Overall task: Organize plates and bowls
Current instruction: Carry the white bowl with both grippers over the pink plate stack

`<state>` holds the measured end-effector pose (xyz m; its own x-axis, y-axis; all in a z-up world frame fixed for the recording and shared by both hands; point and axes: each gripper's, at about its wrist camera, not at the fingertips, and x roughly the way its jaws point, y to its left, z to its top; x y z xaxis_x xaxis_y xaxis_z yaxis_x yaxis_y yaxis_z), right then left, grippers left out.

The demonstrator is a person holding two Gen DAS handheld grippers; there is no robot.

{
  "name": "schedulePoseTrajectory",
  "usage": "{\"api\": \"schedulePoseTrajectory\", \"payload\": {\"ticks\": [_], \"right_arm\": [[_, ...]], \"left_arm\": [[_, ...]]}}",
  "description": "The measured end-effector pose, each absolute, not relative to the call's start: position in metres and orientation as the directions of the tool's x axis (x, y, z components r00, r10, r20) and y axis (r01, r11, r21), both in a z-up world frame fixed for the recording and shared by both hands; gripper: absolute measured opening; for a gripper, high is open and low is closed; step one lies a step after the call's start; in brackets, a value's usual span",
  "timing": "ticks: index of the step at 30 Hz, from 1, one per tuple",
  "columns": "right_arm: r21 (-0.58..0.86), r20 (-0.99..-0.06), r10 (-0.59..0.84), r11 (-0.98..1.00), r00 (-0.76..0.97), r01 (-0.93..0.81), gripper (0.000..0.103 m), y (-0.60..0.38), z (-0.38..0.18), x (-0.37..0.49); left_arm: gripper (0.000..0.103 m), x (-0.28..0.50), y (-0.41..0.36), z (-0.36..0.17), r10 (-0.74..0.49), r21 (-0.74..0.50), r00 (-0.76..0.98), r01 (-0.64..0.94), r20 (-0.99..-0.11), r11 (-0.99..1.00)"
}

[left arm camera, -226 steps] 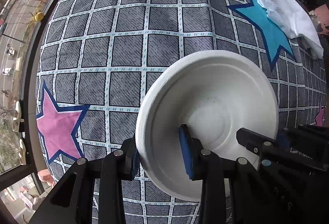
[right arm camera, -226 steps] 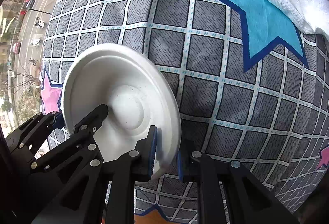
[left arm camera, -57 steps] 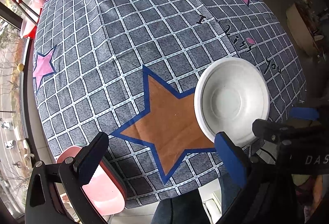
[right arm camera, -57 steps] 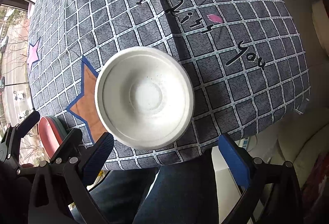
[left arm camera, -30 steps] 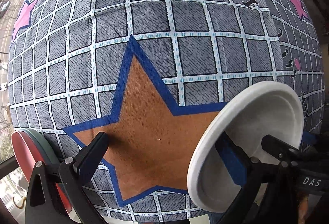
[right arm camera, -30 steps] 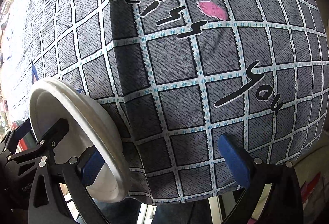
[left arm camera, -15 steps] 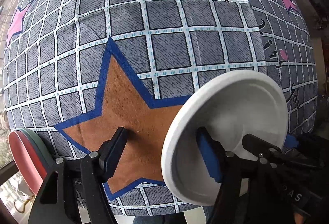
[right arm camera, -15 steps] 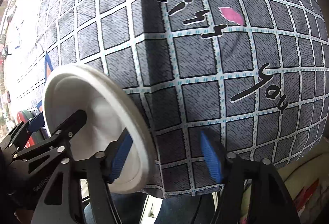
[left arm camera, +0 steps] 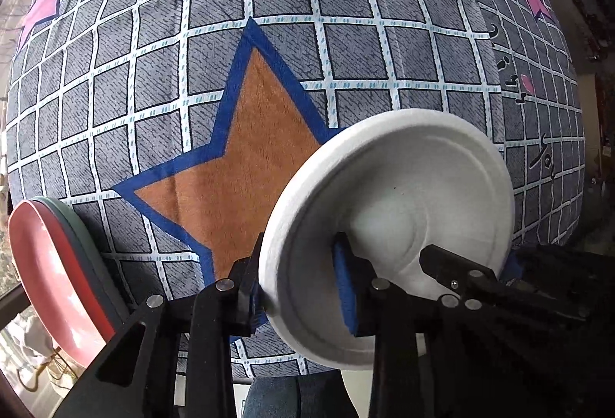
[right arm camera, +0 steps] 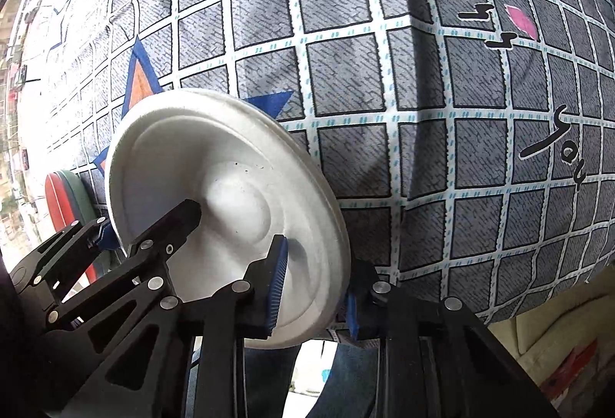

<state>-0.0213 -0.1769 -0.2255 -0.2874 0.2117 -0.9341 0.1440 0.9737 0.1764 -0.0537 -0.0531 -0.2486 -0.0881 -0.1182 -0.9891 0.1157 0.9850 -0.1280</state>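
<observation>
The left gripper (left arm camera: 300,287) is clamped on the near left part of the white bowl's (left arm camera: 403,203) rim, one blue pad inside the wall and the other behind it, and the right gripper (right arm camera: 313,287) is clamped likewise on the near right part of the same rim, so the bowl (right arm camera: 215,164) hangs between the two tools, tilted with its hollow turned toward the cameras, over the near edge of the table. I cannot tell whether its far lip touches the cloth. It looks like moulded pulp or foam: matte, thick-lipped, most likely very light and fairly stiff, yet a hard squeeze could dent or crease the wall. The rolled rim is the sensible place to hold it, since the lip gives the pads a ridge to catch and the dry, slightly rough surface should not slip; two opposite grips also keep it from swinging. Just beyond, the checked tablecloth (left arm camera: 346,3) shows an orange star (left arm camera: 246,164) near the near edge. At the near left corner stands a stack of plates (left arm camera: 50,264), a red one in front of a green one, seen almost edge-on and well apart from the bowl. Farther off the cloth runs bare toward a pink star (left arm camera: 42,7) at the far left.
</observation>
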Motion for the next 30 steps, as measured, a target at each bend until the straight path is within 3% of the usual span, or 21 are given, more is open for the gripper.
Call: {"api": "schedulePoseTrajectory", "payload": {"ticks": [20, 30], "right_arm": [[0.191, -0.93, 0.178, 0.982, -0.32, -0.008, 0.029, -0.076, -0.241, 0.019], [0.179, -0.948, 0.158, 0.982, -0.278, -0.054, 0.029, -0.047, -0.229, 0.055]], "left_arm": [[0.035, -0.078, 0.028, -0.259, -0.138, -0.136, -0.053, -0.026, -0.989, 0.99], [0.034, -0.06, 0.043, -0.216, -0.15, -0.151, 0.019, -0.057, -0.988, 0.987]]}}
